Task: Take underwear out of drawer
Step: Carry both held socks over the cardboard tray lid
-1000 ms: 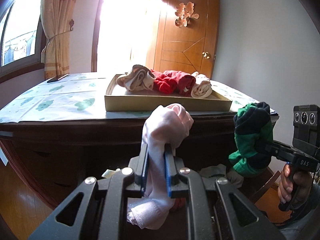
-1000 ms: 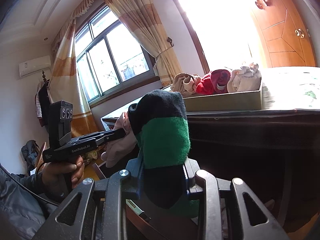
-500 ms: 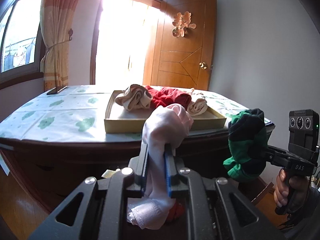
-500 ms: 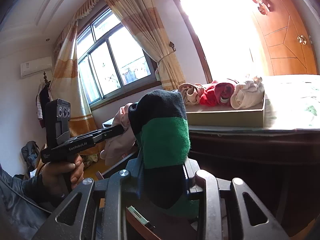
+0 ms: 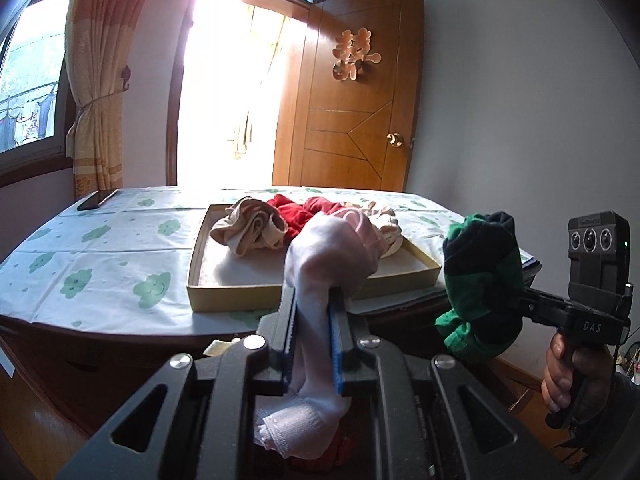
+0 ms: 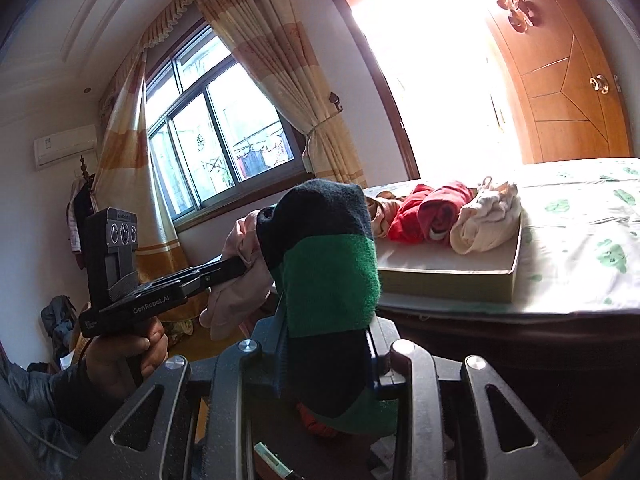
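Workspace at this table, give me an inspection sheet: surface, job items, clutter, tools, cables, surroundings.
Surface: table under a white cloth with green prints; a shallow tray sits on it.
Job's things: beige, red and cream garments bunched in the tray; pink-white garment and green-and-dark garment held clear of the table.
Clutter: dark phone at the table's far left corner.
Tools: left tool shut on the pink-white garment; right tool shut on the green-and-dark garment.
Cables: nothing seen.
Surroundings: open wooden door, tied curtain, window, wall air conditioner.
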